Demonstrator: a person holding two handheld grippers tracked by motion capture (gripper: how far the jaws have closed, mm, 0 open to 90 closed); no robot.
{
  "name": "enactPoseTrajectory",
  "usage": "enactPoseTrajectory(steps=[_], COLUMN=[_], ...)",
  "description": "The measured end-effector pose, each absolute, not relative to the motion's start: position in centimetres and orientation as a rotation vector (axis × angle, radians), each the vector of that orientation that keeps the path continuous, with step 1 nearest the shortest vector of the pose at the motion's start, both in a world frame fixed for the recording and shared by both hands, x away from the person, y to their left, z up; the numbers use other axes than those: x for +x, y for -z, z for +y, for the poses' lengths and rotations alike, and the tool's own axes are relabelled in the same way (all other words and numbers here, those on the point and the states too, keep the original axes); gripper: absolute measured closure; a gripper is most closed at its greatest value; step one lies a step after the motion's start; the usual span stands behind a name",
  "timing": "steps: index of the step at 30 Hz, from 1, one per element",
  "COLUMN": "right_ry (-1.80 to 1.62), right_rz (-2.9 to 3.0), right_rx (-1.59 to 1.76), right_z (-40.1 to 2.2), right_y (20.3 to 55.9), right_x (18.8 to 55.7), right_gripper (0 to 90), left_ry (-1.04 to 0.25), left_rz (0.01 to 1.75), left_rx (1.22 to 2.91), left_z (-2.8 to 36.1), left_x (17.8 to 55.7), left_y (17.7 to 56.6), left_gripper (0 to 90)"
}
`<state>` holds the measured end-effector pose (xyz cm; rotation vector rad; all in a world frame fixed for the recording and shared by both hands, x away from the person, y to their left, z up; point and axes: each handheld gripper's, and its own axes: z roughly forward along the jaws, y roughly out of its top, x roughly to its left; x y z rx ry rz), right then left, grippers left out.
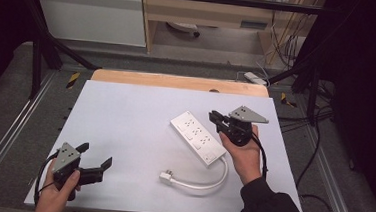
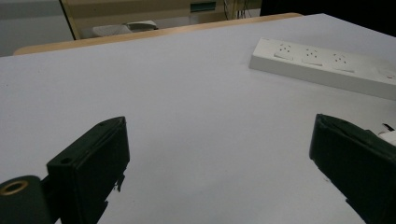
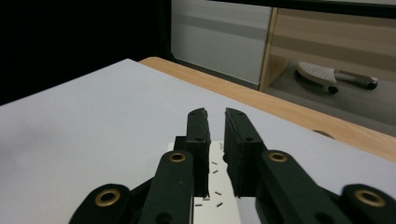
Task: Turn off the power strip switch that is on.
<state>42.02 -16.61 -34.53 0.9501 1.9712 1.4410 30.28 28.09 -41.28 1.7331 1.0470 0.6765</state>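
White plastic power strip (image 1: pixel 198 137), a long flat bar with 3 socket groups, lies diagonally on the matte pale surface (image 1: pixel 124 126). Its smooth round cable (image 1: pixel 206 180) loops back from the near end to a white plug (image 1: pixel 166 175). Right tongs (image 1: pixel 216 119), black and blocky, hover over the strip's far end, clenched nearly together with nothing between the jaws. Left tongs (image 1: pixel 94 155) sit well left of the strip, spread wide and released.

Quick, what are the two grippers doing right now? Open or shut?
Left gripper: open, holding nothing, above the white table.
Right gripper: nearly shut, nothing between its jaws, just over the power strip.
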Motion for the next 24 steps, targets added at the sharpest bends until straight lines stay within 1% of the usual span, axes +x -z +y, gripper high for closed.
enactPoseTrajectory(steps=[3, 10, 24], right_ry=[-1.432, -1.426, -1.427], right_rz=[1.973, 1.982, 2.018], right_rx=[0.943, 0.944, 0.957], right_z=[-16.3, -15.6, -14.2], right_y=[34.5, 34.5, 35.1], right_x=[42.5, 43.2, 44.8], right_gripper=[87.0, 89.8, 90.0], left_ry=[-0.675, -0.674, -0.674], left_rz=[1.048, 1.048, 1.057], left_rx=[1.734, 1.732, 1.728], left_z=[28.1, 28.1, 28.3], left_x=[30.3, 30.3, 30.3], left_y=[41.3, 41.3, 41.3], left_gripper=[4.8, 4.8, 4.8])
